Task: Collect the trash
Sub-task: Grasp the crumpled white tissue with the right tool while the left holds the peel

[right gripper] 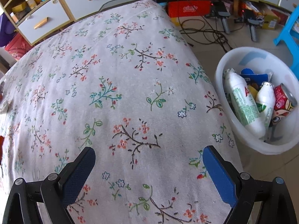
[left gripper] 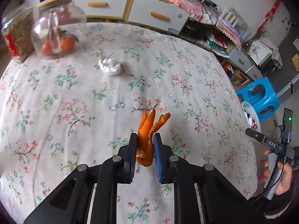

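Orange peel [left gripper: 147,130] sits clamped between the closed pads of the left gripper [left gripper: 144,140], held above the floral tablecloth [left gripper: 168,65]. Farther off on the cloth lies a crumpled white tissue [left gripper: 110,66]. A clear glass jar [left gripper: 56,31] with a wooden lid stands beside a jar of dry food [left gripper: 16,35], with tangerines seen through its glass. The right gripper [right gripper: 147,160] hangs over the table edge, fingers spread wide and empty. On the floor beside the table, a white plastic basin [right gripper: 235,59] contains two white drink bottles [right gripper: 243,102], a red can [right gripper: 284,100] and wrappers.
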`<state>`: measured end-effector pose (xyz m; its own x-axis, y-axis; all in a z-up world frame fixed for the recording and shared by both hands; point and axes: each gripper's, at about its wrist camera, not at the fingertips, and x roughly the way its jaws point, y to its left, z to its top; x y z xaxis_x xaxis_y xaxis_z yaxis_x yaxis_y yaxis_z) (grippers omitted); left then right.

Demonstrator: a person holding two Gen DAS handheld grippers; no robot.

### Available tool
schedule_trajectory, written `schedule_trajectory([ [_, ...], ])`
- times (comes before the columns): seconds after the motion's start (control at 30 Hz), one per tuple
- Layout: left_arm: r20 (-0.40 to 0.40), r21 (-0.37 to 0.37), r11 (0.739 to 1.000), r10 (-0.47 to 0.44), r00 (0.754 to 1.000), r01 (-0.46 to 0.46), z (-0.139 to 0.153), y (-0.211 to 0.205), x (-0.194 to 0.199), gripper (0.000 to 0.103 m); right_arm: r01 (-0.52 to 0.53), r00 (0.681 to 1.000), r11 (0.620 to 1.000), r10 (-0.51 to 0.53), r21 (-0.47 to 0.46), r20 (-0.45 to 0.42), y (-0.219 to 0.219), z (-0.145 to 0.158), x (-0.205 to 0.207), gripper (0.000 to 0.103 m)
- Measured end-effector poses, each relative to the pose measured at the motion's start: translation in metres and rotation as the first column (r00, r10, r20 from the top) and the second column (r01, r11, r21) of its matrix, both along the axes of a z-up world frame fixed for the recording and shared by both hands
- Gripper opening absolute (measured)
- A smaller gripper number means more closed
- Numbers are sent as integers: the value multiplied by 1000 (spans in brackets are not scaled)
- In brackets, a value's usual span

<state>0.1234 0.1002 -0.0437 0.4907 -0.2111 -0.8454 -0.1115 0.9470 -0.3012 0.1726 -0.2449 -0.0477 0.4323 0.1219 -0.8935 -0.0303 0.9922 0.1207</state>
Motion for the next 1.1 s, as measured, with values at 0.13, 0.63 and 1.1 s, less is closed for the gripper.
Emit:
schedule_trajectory([
  [0.13, -7, -34, 999, 36, 999, -36, 4, 12, -2, 18, -6, 1000, 999, 6, -47, 7, -1, 1, -6, 96],
  [0.63, 110, 55, 984, 160, 981, -167, 40, 100, -38, 18, -297, 953, 953, 300, -67, 48, 174, 5, 14, 96],
  [1.1, 99, -52, 967, 253, 962, -249, 37, 160, -59, 18, -489, 861, 868, 496, -84, 110, 362, -25, 34, 76],
])
